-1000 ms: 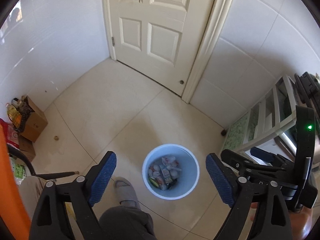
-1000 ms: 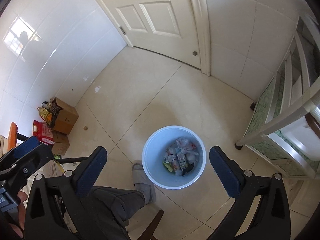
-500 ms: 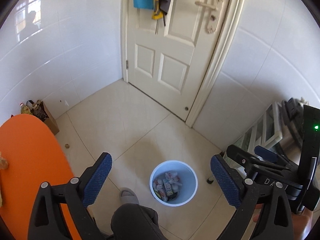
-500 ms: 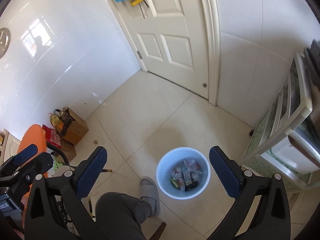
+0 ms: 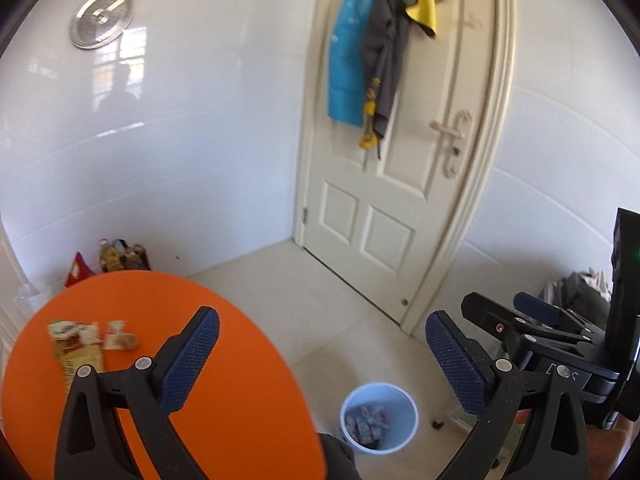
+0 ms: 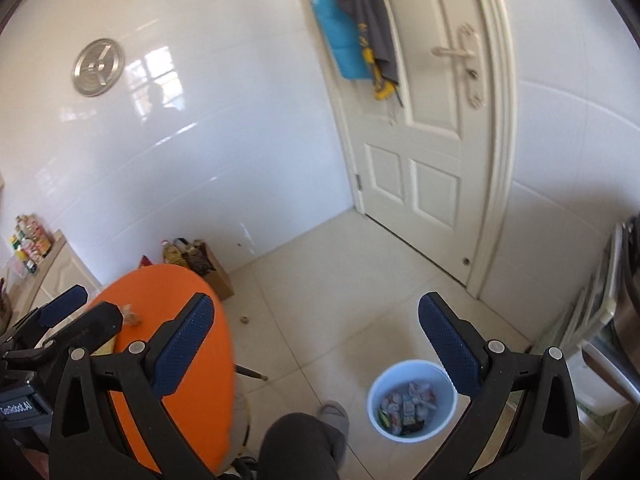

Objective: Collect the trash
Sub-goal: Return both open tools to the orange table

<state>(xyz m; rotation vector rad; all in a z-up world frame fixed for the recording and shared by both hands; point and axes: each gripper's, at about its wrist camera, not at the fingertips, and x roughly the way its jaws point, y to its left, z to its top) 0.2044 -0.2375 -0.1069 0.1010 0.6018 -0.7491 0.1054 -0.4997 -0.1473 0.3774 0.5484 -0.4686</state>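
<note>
A white bin (image 5: 379,417) holding several wrappers stands on the tiled floor; it also shows in the right wrist view (image 6: 412,399). Two snack wrappers (image 5: 76,346) (image 5: 120,335) lie on the round orange table (image 5: 224,408), at its far left. One wrapper peeks out in the right wrist view (image 6: 131,315) on the table (image 6: 188,396). My left gripper (image 5: 322,356) is open and empty, above the table's right edge. My right gripper (image 6: 316,350) is open and empty, high above the floor between table and bin.
A white door (image 5: 396,168) with hanging clothes (image 5: 372,52) faces me. A cardboard box with bags (image 6: 200,264) sits by the wall. A rack (image 6: 592,320) stands at right. The person's leg and slipper (image 6: 320,428) are beside the bin.
Both grippers have risen and tilted up from the bin. The bin dropped low in both views, and the orange table with its wrappers came into view at left.
</note>
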